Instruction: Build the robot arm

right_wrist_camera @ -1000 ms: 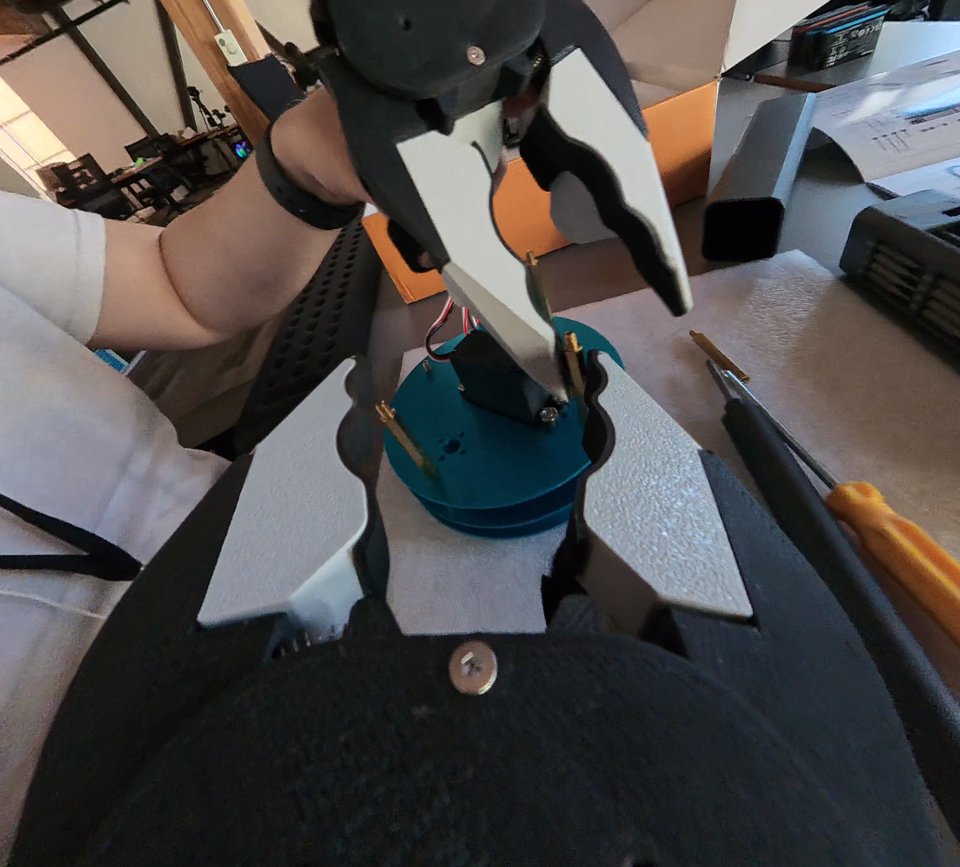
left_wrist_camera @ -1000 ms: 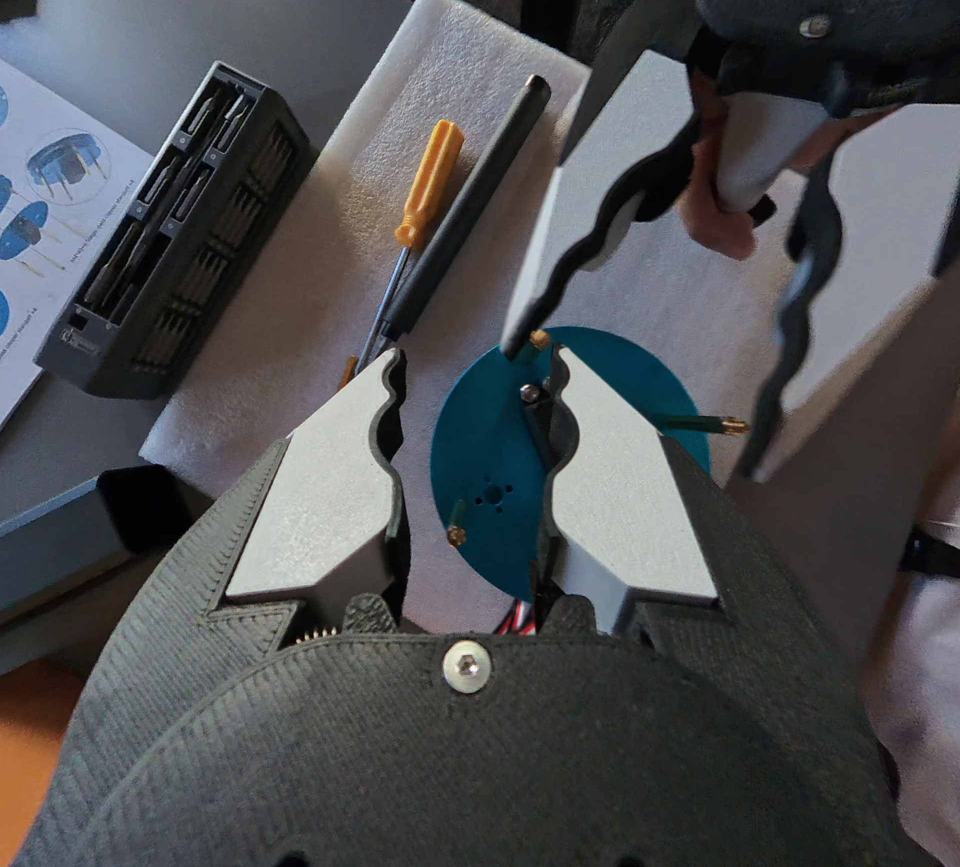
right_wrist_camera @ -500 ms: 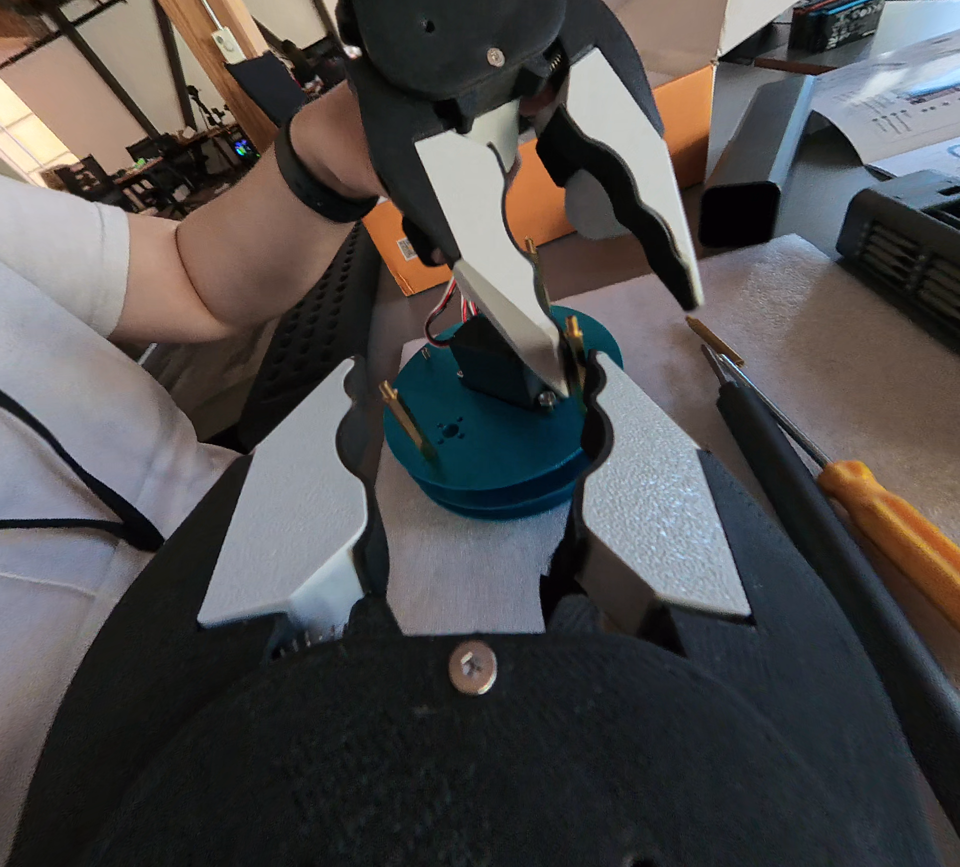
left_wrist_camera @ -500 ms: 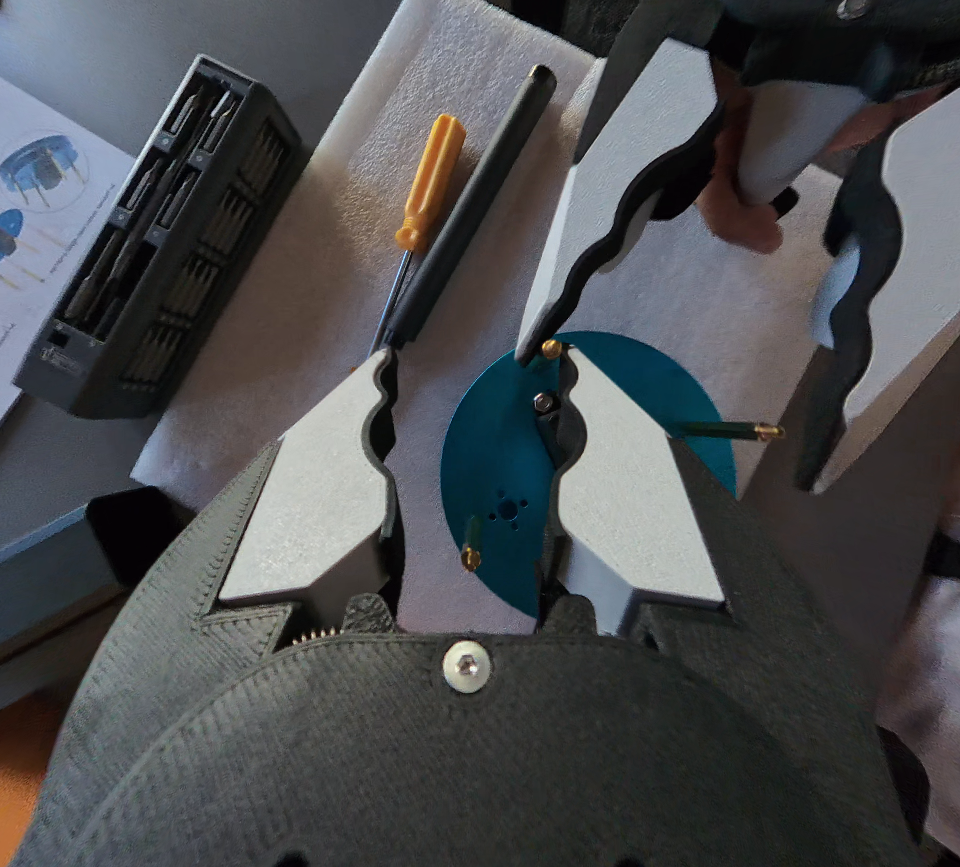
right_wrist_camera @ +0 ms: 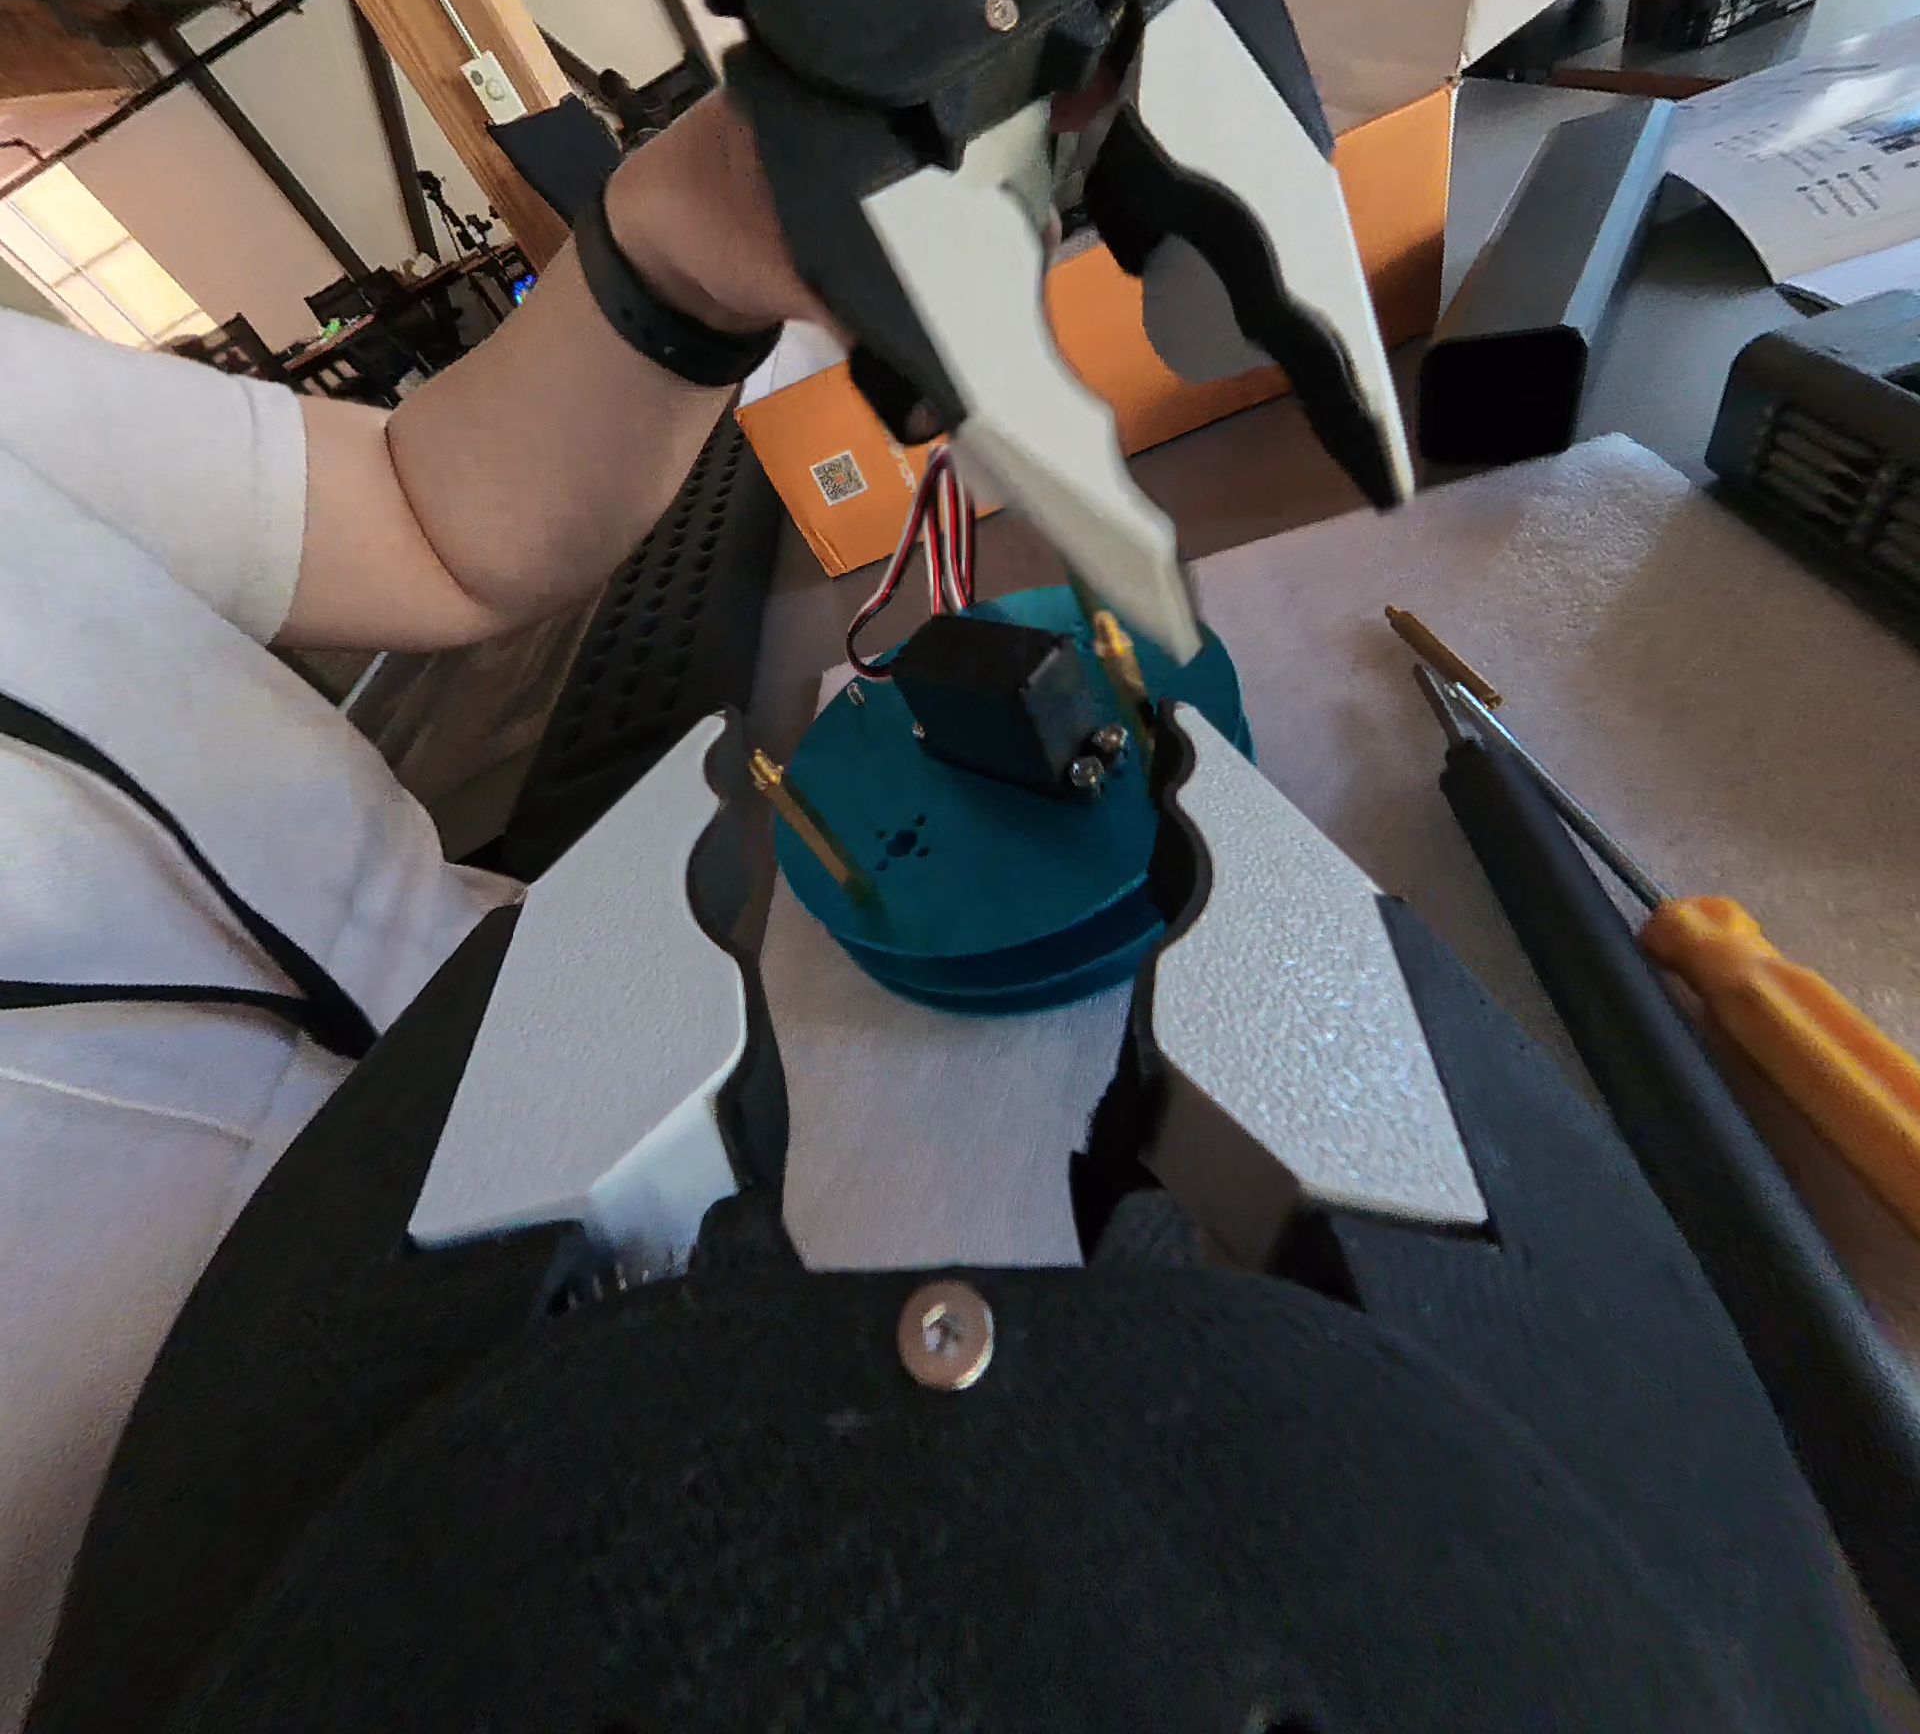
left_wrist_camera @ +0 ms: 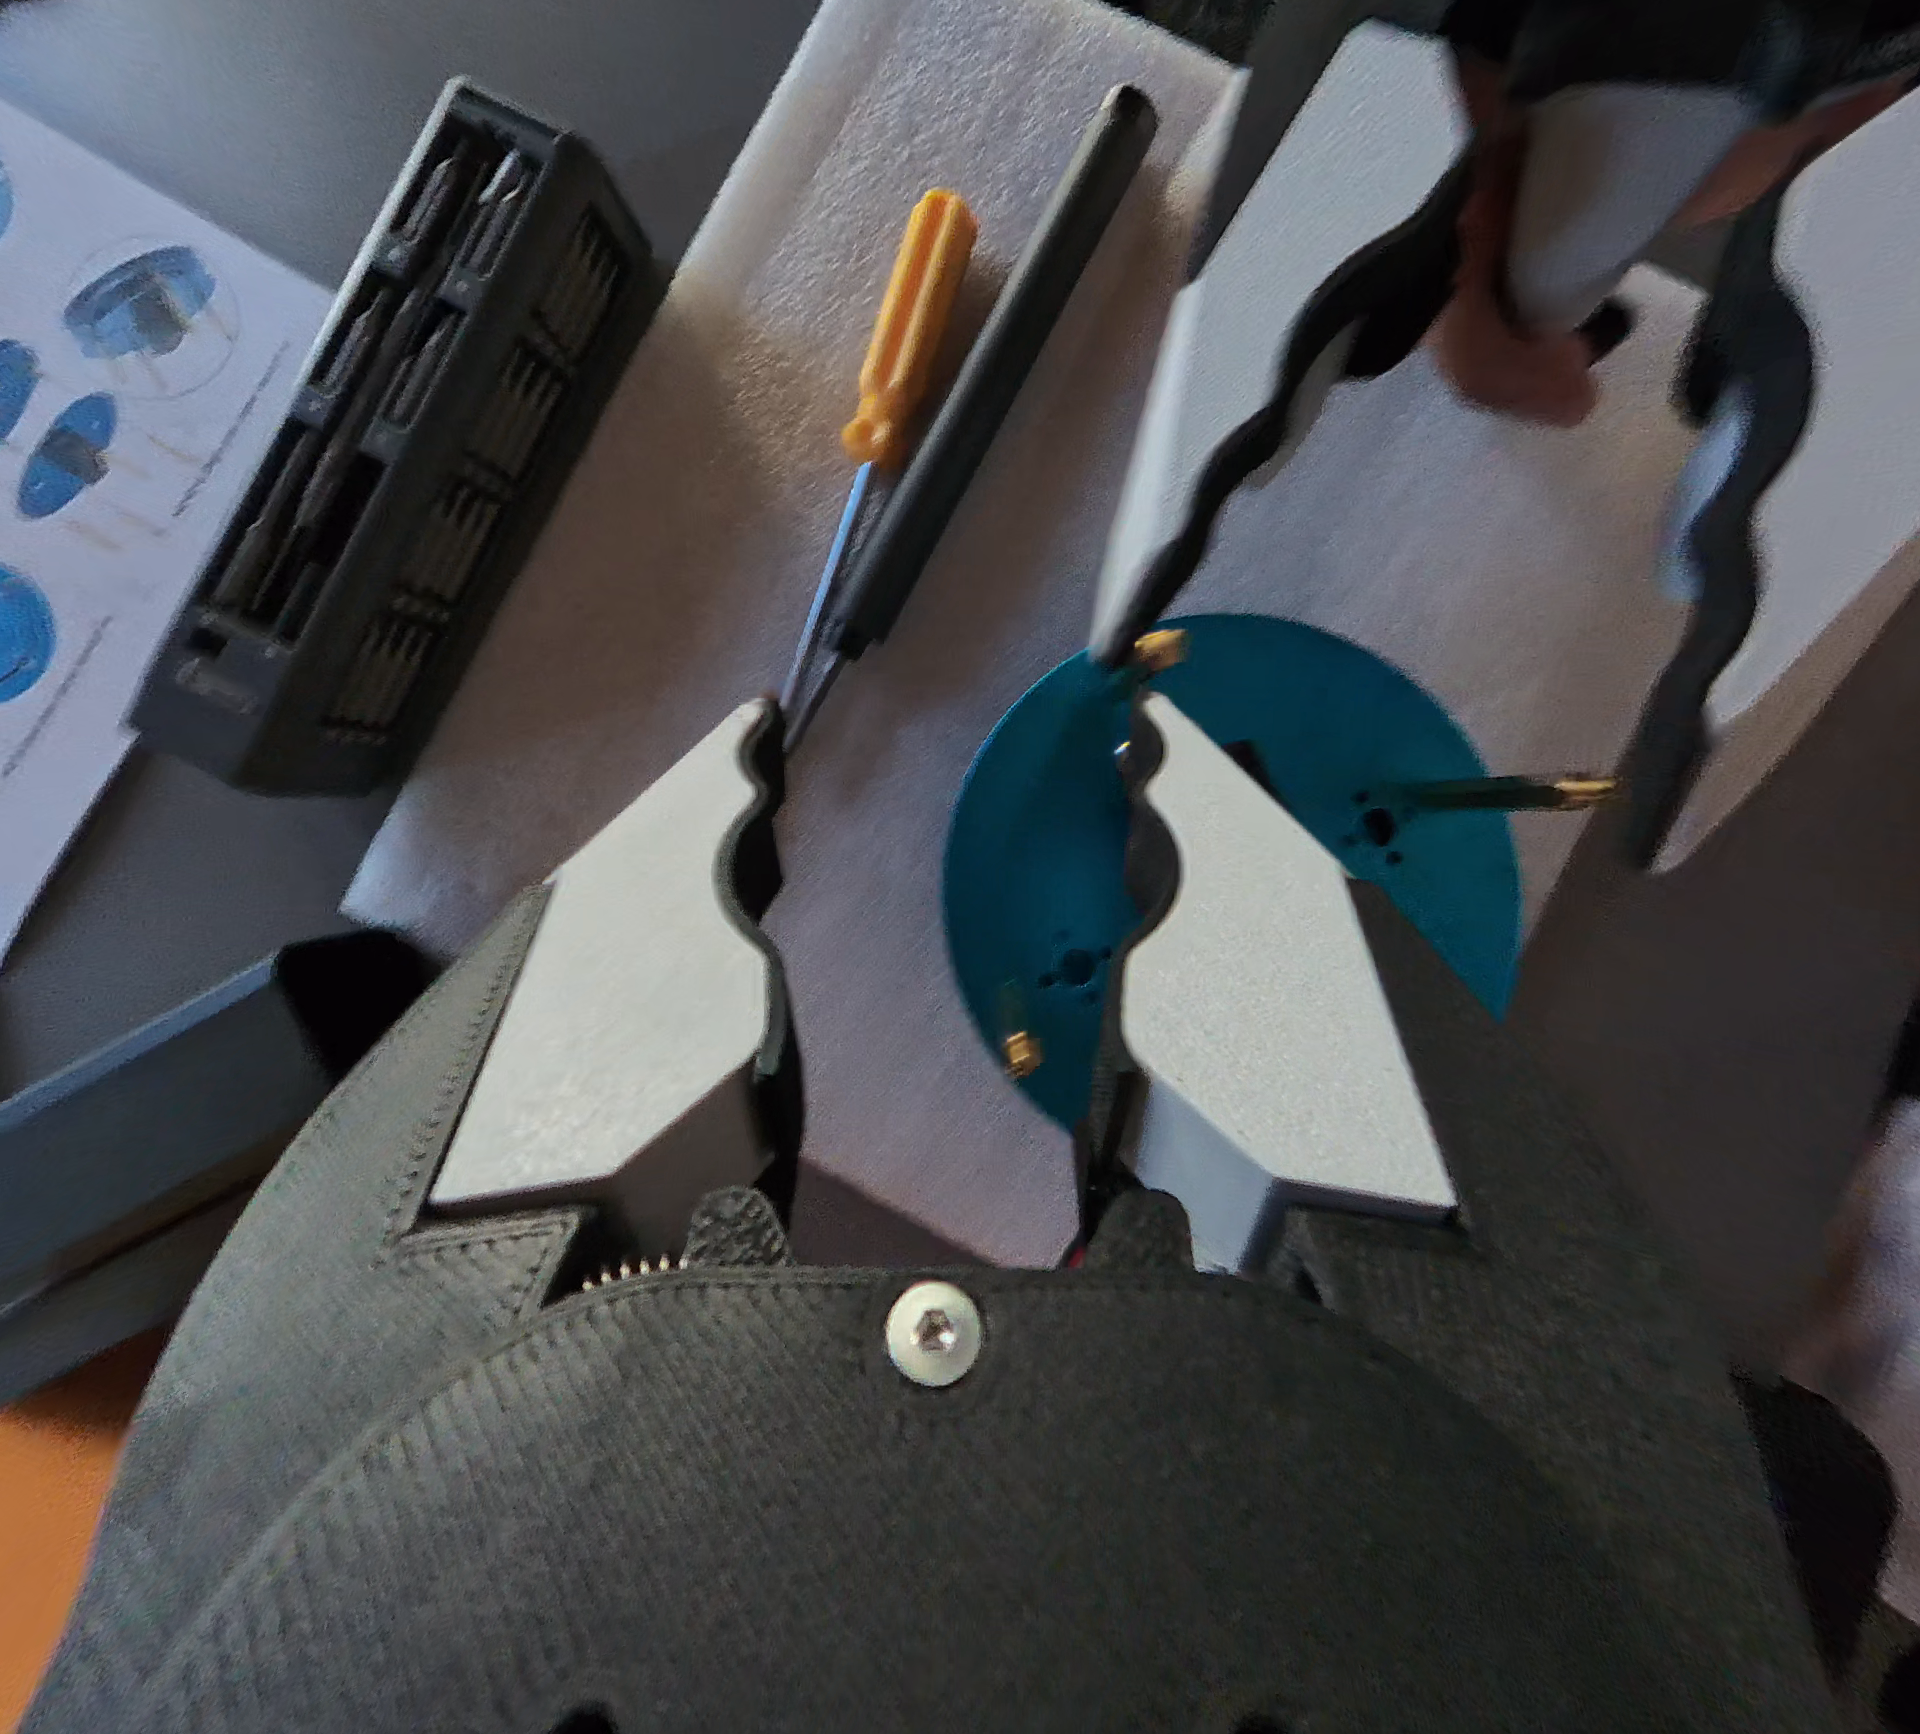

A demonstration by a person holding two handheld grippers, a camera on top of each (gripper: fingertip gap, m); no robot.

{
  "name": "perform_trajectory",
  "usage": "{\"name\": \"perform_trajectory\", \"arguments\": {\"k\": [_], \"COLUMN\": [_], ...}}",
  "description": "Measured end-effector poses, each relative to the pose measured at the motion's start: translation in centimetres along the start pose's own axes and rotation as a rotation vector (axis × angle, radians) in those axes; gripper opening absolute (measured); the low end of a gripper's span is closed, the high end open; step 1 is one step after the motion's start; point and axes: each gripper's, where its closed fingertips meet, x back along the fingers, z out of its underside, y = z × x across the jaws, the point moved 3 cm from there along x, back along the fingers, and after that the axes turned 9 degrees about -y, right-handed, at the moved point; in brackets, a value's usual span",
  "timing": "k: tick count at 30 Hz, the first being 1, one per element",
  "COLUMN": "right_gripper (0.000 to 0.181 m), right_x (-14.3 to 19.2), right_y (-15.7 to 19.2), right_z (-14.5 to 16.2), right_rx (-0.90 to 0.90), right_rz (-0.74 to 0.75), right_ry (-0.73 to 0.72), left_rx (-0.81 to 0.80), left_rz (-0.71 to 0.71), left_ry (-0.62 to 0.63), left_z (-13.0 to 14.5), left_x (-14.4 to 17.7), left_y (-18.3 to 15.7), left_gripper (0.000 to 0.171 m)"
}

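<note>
Workshop space with timber posts is seen behind; on the counter (left_wrist_camera: 260, 11) a white foam sheet (left_wrist_camera: 935, 74) carries a teal round base (right_wrist_camera: 987, 863) with a black servo (right_wrist_camera: 997, 697) and brass standoffs (right_wrist_camera: 805, 817) standing on top. Left hand-held gripper (right_wrist_camera: 1283, 572) is held spread wide over the base, nothing gripped, one finger tip just beside a standoff. Right hand-held gripper (right_wrist_camera: 951, 728) is also open and empty, its jaws set either side of the base. Base is judged rigid and light; thin standoffs and the servo wires (right_wrist_camera: 935, 531) are judged bendable, so hold is best taken at the disc rim. An orange screwdriver (left_wrist_camera: 904, 334), black driver handle (left_wrist_camera: 987, 375) and bit case (left_wrist_camera: 405, 427) lie near.
</note>
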Motion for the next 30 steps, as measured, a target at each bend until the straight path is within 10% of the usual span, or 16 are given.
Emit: {"name": "perform_trajectory", "arguments": {"k": [30], "right_gripper": [0.077], "right_x": [1.3], "right_y": [-0.3], "right_z": [-1.0], "right_rx": [0.018], "right_rz": [0.049], "right_ry": [-0.05], "left_rx": [-0.011], "left_rz": [0.063], "left_ry": [-0.054], "left_z": [-1.1], "left_x": [1.1], "left_y": [-0.3], "left_gripper": [0.071]}}
